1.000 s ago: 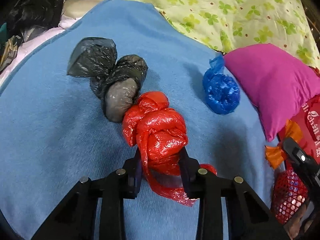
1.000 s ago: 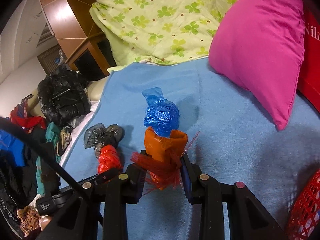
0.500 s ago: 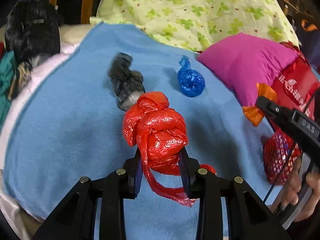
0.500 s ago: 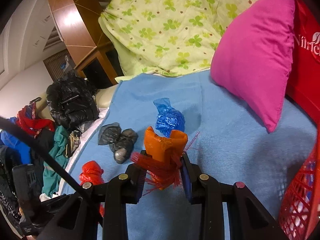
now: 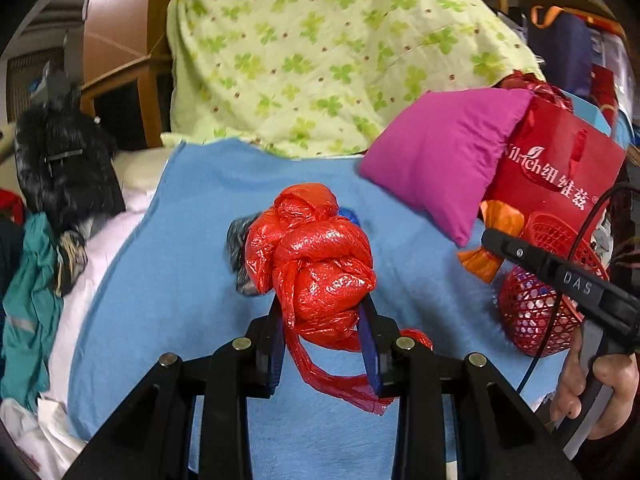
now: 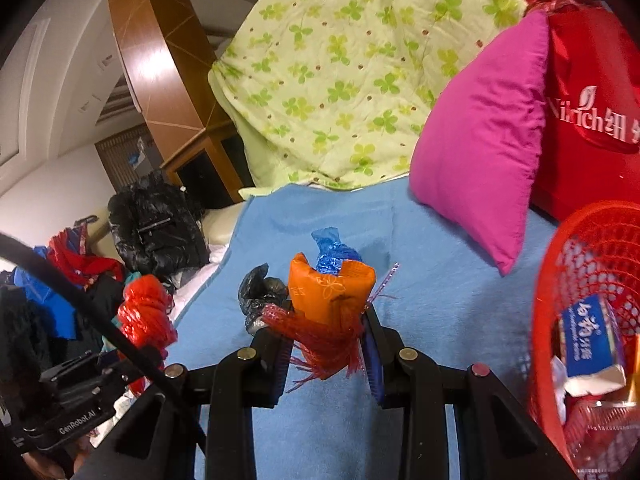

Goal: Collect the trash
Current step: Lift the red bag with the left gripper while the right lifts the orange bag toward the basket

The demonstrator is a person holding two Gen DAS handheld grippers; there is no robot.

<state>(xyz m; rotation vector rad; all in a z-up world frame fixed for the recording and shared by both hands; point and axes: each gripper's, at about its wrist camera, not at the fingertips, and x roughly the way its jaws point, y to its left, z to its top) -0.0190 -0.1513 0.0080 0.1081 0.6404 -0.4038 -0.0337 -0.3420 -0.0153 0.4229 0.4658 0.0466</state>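
My left gripper [image 5: 322, 316] is shut on a knotted red plastic bag [image 5: 312, 256] and holds it above the blue blanket [image 5: 180, 280]. My right gripper [image 6: 326, 328] is shut on an orange wrapper with red netting [image 6: 330, 300]; it also shows in the left wrist view [image 5: 490, 240]. A black knotted bag [image 6: 260, 292] and a blue knotted bag [image 6: 332, 252] lie on the blanket behind. The red mesh basket [image 6: 580, 272] stands at the right with trash inside; the left wrist view shows it [image 5: 532, 304] under the right gripper.
A magenta pillow [image 5: 444, 168] and a red shopping bag [image 5: 560, 168] stand at the right. A green clover quilt [image 5: 320, 60] is piled at the back. A black jacket [image 6: 156, 224] and heaped clothes lie off the bed's left edge.
Both grippers have lifted and pulled back with their loads. The black and blue bags look smaller and farther. The red basket has come into the right wrist view.
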